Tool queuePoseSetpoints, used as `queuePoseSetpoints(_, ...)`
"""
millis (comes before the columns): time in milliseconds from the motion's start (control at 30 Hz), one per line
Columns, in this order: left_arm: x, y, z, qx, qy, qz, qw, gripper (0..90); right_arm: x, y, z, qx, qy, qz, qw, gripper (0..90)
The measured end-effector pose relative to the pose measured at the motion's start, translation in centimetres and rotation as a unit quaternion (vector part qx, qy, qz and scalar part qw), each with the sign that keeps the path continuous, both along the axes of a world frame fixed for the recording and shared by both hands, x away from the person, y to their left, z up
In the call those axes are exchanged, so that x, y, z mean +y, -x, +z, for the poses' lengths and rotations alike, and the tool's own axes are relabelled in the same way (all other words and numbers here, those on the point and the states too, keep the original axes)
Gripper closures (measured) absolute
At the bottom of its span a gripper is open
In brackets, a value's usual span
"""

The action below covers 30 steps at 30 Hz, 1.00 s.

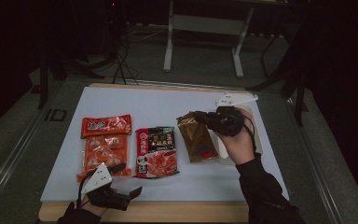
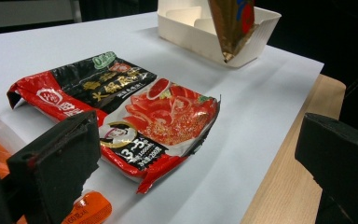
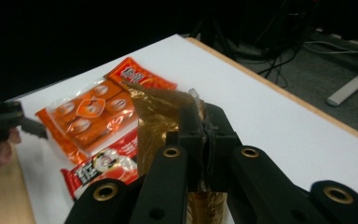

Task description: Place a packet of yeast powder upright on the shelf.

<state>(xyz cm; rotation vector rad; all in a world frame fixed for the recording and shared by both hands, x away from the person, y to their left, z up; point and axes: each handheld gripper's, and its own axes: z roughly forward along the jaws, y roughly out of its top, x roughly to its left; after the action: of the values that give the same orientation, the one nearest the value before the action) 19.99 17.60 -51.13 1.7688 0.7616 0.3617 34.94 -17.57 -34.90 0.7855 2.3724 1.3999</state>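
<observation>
The gold-brown packet (image 1: 196,138) is hanging from the right claw (image 3: 200,122), whose jaws are pinching its top edge; its lower end is dipping into the white cardboard tray (image 2: 200,35) at the worktop's (image 1: 168,102) far right. Just beside it, the red-and-black soup-base packet (image 1: 156,152) is lying flat, and the orange multi-pouch packet (image 1: 104,145) is lying past that. The left claw (image 1: 121,196) is waiting at the near edge, jaws spread wide and gripping nothing. The pinch is catching only a thin strip of slick foil, so the packet may be slipping free or swinging against the tray wall and nudging the light tray.
</observation>
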Motion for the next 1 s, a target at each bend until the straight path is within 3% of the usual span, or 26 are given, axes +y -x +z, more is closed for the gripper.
queuePoseSetpoints(267, 0.0, 0.0, 0.0, 0.000, 0.001, 0.001, 1.0000, 0.5, -0.7, -1.2, 1.2, -0.007, -0.016, -0.011, 0.9998, 87.5)
queuePoseSetpoints(567, 0.0, 0.0, 0.0, 0.001, 0.001, 0.001, 1.0000, 0.5, -2.2, -3.4, 3.1, -0.023, -0.021, -0.046, 0.9984, 87.6)
queuePoseSetpoints(1000, 0.0, -0.1, -0.1, 0.002, 0.001, 0.002, 1.0000, 0.5, -5.7, -6.3, 5.4, -0.037, -0.038, -0.093, 0.9943, 87.4)
